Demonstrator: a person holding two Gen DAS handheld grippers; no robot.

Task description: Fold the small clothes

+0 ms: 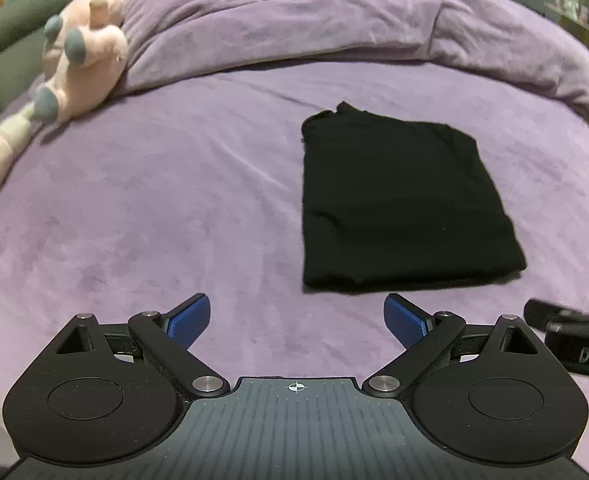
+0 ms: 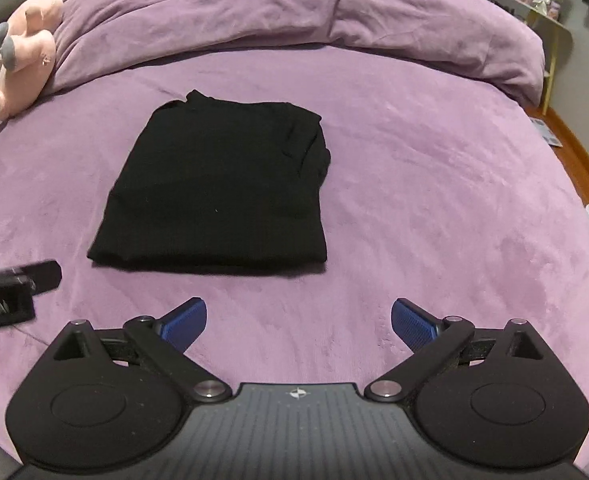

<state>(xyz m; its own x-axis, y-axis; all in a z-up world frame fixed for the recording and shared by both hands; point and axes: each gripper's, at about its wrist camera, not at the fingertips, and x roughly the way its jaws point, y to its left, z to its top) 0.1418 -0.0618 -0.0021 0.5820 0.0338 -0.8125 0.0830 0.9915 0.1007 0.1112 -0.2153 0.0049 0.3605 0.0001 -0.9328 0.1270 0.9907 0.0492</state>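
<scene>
Black garment is seen folded into a compact rectangle and laid flat on the purple bed cover, with a small collar-like tab raised at the edge furthest from the cameras. Nothing is resting on the garment, and no gripper is touching it.

Just short of the garment's near edge, and a little to its left, the left gripper is held above the cover. Its jaws are spread wide, and only bare cover is seen between the blue pads. The same garment is shown in the right wrist view, where the right gripper is held near its near right corner, apart from the cloth. The jaws of that gripper are likewise spread wide, with nothing pinched between its pads.

Part of the right gripper's dark body is caught at the edge of the left view, to the right of the garment's near corner, and part of the left gripper's body is caught to the left of the garment in the right view.

Beyond the garment's far edge a bunched purple duvet is heaped across the bed. Well to the left of the garment, a pink plush toy with grey feet is lain against that duvet
</scene>
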